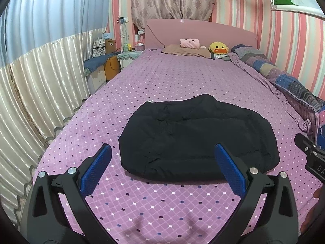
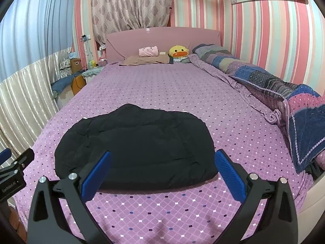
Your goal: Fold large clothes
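A black padded garment [image 1: 195, 138] lies folded into a thick bundle on the purple dotted bedspread [image 1: 162, 77]; it also shows in the right wrist view [image 2: 138, 144]. My left gripper [image 1: 162, 152] is open and empty, held above the bed just in front of the bundle's near edge. My right gripper [image 2: 162, 158] is open and empty, also above the near edge of the bundle. Part of the right gripper's body [image 1: 310, 154] shows at the right edge of the left wrist view, and part of the left gripper's body [image 2: 14, 172] at the left edge of the right wrist view.
A rolled patchwork quilt [image 2: 264, 81] lies along the bed's right side by the striped wall. Pillows and a yellow duck plush [image 1: 219, 47] sit at the pink headboard [image 1: 201, 32]. A bedside table [image 1: 128, 58] and boxes stand left of the bed, by curtains [image 1: 40, 81].
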`<state>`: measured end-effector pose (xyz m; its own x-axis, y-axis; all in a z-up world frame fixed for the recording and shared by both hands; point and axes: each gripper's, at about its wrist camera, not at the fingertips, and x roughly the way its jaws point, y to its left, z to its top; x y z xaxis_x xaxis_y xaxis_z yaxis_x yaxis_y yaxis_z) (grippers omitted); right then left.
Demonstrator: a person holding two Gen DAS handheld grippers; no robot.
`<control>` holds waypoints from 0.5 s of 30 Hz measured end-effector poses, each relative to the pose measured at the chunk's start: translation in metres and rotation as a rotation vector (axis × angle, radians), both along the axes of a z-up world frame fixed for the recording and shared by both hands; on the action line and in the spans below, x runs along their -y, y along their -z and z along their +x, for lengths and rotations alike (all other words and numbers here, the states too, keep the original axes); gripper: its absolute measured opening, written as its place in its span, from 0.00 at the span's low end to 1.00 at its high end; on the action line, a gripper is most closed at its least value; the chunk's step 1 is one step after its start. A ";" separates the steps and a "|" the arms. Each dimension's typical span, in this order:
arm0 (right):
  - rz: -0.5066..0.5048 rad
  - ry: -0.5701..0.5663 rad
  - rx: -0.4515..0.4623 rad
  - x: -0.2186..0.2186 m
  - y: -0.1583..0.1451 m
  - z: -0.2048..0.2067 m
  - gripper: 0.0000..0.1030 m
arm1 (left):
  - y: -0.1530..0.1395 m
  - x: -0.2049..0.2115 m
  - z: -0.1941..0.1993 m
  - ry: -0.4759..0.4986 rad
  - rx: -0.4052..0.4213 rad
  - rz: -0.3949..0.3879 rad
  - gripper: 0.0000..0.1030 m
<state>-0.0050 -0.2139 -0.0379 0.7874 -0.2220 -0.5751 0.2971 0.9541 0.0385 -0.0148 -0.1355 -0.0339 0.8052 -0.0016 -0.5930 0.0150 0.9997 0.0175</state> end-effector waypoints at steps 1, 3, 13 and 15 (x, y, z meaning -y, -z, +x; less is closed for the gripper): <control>0.001 0.001 0.000 -0.001 -0.001 0.000 0.98 | 0.000 0.000 -0.001 0.001 0.003 0.000 0.97; 0.001 0.002 0.001 -0.001 -0.001 0.000 0.98 | -0.002 0.001 -0.002 0.002 0.006 0.000 0.97; 0.001 0.001 -0.003 0.001 -0.003 0.000 0.98 | -0.010 0.003 -0.006 0.006 0.034 0.019 0.97; -0.001 0.002 -0.004 0.001 -0.003 -0.001 0.98 | -0.011 0.004 -0.008 0.008 0.038 0.023 0.97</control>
<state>-0.0055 -0.2151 -0.0346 0.7848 -0.2246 -0.5776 0.2994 0.9534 0.0362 -0.0228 -0.1395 -0.0224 0.8272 0.0052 -0.5619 0.0221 0.9989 0.0417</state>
